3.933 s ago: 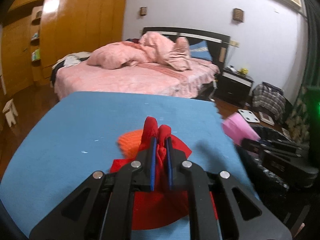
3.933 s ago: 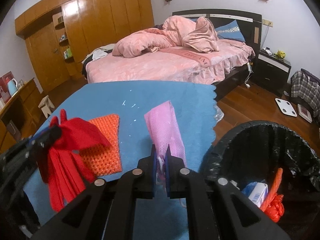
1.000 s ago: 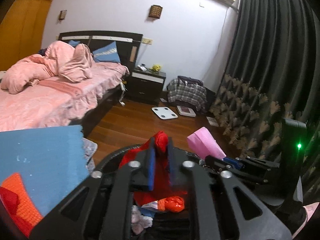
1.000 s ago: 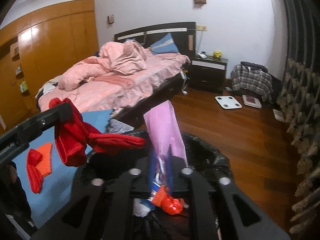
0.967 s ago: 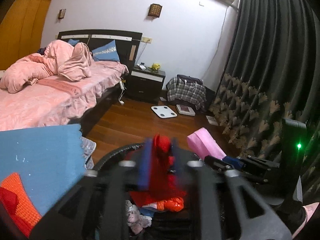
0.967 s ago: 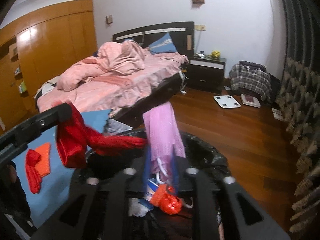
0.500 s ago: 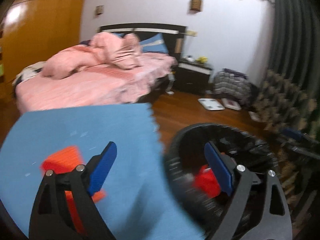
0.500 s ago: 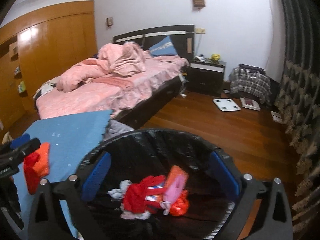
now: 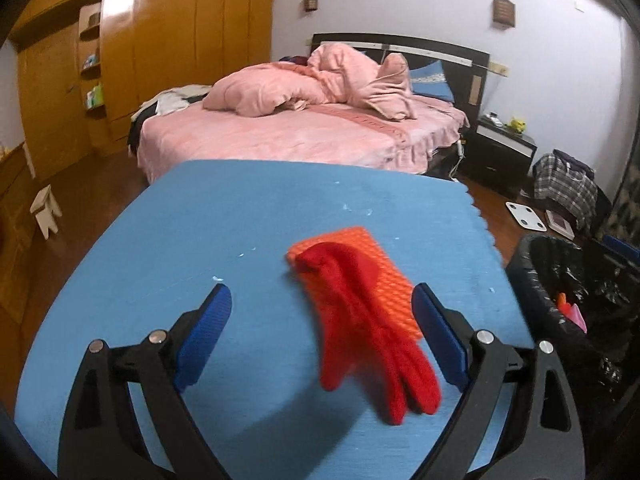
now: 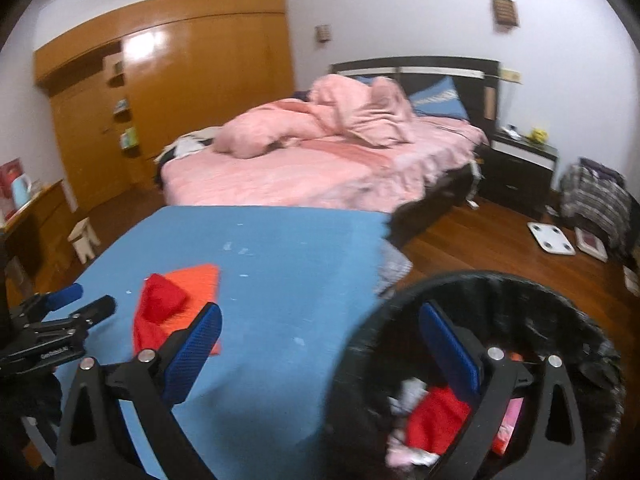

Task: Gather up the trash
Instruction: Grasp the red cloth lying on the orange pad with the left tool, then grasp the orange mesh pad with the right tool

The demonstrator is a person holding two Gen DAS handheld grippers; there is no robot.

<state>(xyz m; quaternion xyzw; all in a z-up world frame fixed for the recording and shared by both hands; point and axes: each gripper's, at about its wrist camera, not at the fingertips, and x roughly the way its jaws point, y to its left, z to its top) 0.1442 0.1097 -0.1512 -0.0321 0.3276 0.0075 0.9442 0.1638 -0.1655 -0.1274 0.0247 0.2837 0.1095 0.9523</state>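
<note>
Now your left gripper (image 9: 320,330) and right gripper (image 10: 318,354) both gape empty, a limp fuzzy red glove (image 9: 368,328) draped over ribbed orange mesh (image 9: 370,258) on the blue felt worktop (image 9: 224,224).

Occlusions, blur

Red glove (image 9: 372,320) covers part of orange mesh pad (image 9: 362,252); trash bin (image 10: 560,300) rim motion-blurred, contents half hidden.

No legible text, perhaps blurred.
</note>
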